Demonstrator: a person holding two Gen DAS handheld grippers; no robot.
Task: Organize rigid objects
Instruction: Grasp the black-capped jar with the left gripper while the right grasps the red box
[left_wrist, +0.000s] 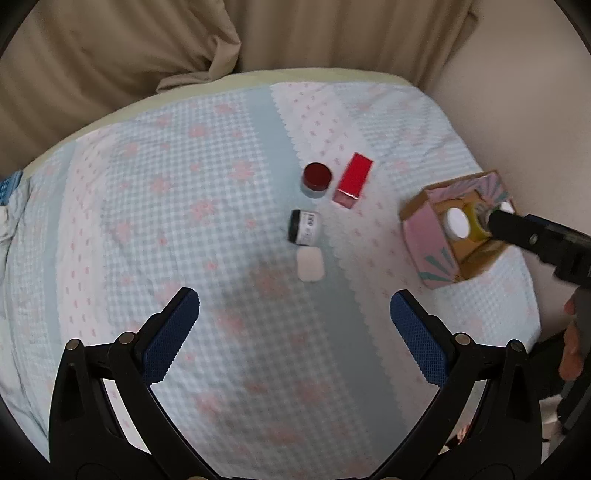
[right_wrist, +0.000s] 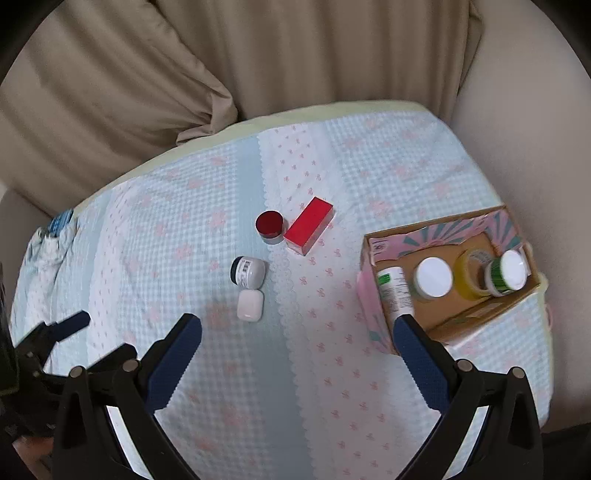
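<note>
On the checked cloth lie a red-lidded jar (left_wrist: 317, 179) (right_wrist: 269, 225), a red box (left_wrist: 352, 181) (right_wrist: 309, 226), a grey jar (left_wrist: 304, 232) (right_wrist: 248, 272) on its side and a white case (left_wrist: 311, 264) (right_wrist: 250, 305). A pink cardboard box (left_wrist: 421, 240) (right_wrist: 424, 236) at the right holds a white tube (right_wrist: 393, 291), a white-lidded jar (right_wrist: 433, 277), a yellow bottle (right_wrist: 469, 273) and a green-banded jar (right_wrist: 508, 271). My left gripper (left_wrist: 294, 299) (right_wrist: 101, 336) is open and empty, short of the white case. My right gripper (right_wrist: 297, 321) (left_wrist: 498, 223) is open and empty, its right finger beside the box's near corner.
The cloth (left_wrist: 184, 221) covers a raised surface whose edge curves round the back and right. Beige curtains (right_wrist: 147, 92) hang behind and a pale wall (left_wrist: 535, 129) stands at the right. A hand (left_wrist: 570, 354) holds the right gripper. Blue-patterned fabric (right_wrist: 61, 221) lies at the far left.
</note>
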